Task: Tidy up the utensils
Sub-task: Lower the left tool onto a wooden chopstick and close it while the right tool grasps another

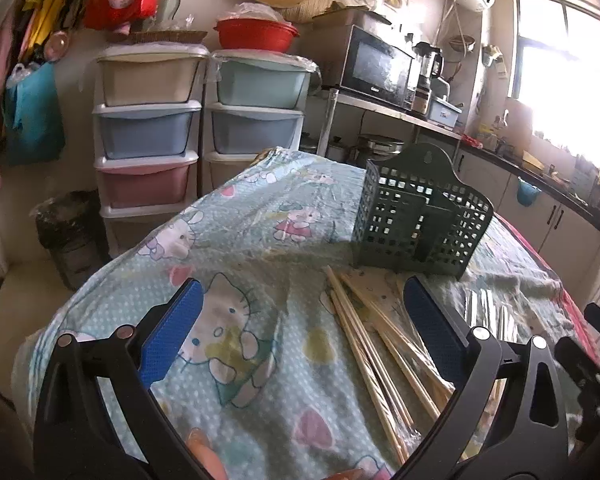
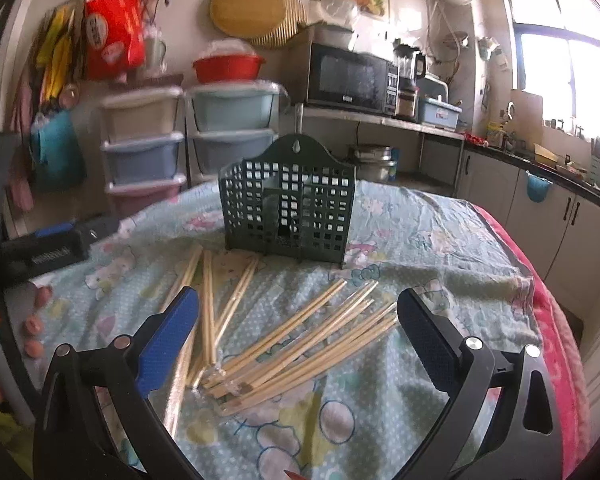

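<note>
Chopsticks [image 2: 300,340] lie fanned just ahead of the right gripper [image 2: 298,330], long axes slanting toward the basket [image 2: 288,208]; both grippers gape wide, empty.

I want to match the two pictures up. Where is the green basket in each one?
Left wrist view: the green basket stands right of centre, on the cartoon tablecloth, just beyond the far ends of the chopsticks.
Right wrist view: the green basket stands near the middle, a little left, with the chopsticks scattered in front of it.
Shared landmark: the black microwave on the shelf behind the basket.
</note>
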Demonstrator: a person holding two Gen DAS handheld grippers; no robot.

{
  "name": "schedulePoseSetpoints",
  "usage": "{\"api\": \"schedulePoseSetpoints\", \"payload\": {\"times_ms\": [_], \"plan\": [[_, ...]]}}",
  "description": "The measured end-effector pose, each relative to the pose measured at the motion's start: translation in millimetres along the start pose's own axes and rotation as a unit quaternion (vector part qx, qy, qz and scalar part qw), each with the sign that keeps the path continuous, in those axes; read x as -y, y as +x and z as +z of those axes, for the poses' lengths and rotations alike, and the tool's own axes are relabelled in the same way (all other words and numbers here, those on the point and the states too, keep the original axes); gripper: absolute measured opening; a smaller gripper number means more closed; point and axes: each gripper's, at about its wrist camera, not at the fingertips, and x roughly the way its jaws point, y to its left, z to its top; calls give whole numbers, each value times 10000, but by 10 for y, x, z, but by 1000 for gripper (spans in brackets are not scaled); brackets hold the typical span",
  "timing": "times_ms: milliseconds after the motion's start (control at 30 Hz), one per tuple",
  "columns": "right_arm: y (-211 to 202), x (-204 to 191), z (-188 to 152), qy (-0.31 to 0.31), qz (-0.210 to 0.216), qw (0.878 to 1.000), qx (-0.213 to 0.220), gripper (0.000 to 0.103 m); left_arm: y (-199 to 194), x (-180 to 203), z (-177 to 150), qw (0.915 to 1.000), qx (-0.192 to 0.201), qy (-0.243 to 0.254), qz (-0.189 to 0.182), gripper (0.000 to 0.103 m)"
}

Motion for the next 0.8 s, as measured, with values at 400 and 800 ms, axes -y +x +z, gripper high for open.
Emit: {"api": "schedulePoseSetpoints", "payload": {"times_ms": [400,800], "plan": [[416,214,300,184,203,9980,-577,97,308,5,297,9986,-362,78,-377,92],[809,580,426,396,147,9936,-1045,97,871,186,411,9918,-1043,216,-704,92]]}}
